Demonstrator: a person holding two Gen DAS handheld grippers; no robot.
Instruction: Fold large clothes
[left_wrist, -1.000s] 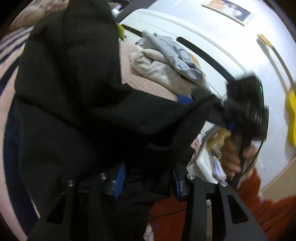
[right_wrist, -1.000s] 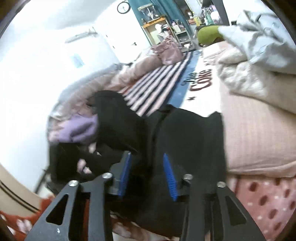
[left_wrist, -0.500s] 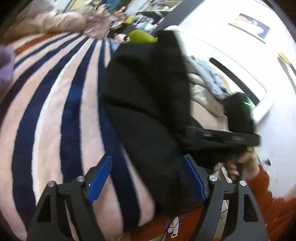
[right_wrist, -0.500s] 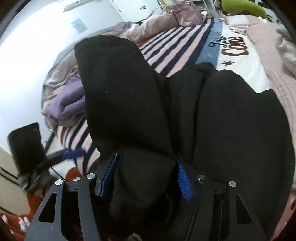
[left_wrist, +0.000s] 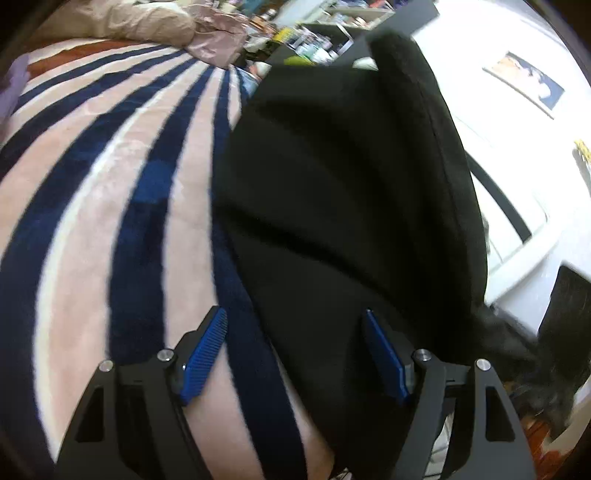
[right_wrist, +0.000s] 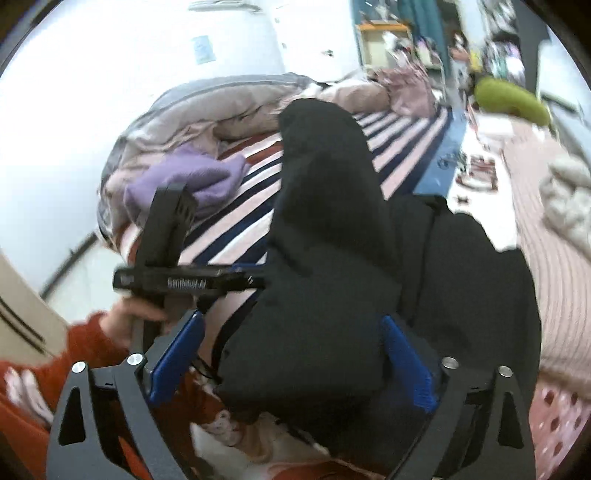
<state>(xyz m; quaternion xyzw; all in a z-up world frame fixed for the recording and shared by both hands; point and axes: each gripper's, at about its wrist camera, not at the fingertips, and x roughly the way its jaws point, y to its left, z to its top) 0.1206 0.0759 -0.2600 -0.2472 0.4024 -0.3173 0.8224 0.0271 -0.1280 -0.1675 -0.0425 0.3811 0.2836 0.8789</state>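
A large black garment (left_wrist: 343, 206) lies bunched on the striped bed cover (left_wrist: 110, 192). In the right wrist view the garment (right_wrist: 332, 258) fills the middle and spreads right over the bed. My left gripper (left_wrist: 295, 354) is open, its blue pads wide apart, with the garment's edge lying between them near the right pad. It shows from the side in the right wrist view (right_wrist: 184, 282), held by a hand in a red sleeve. My right gripper (right_wrist: 291, 365) is open, with a thick fold of the garment between its pads.
A purple garment (right_wrist: 184, 181) and a pink-grey quilt (right_wrist: 207, 107) lie at the bed's left end. A cream and grey clothes pile (right_wrist: 569, 195) and a green cushion (right_wrist: 509, 101) lie at the right. A white headboard (left_wrist: 517, 229) and wall stand beyond the bed.
Both grippers have opened and let go of the black garment, which has dropped onto the bed. The left gripper has swung down toward the striped cover.
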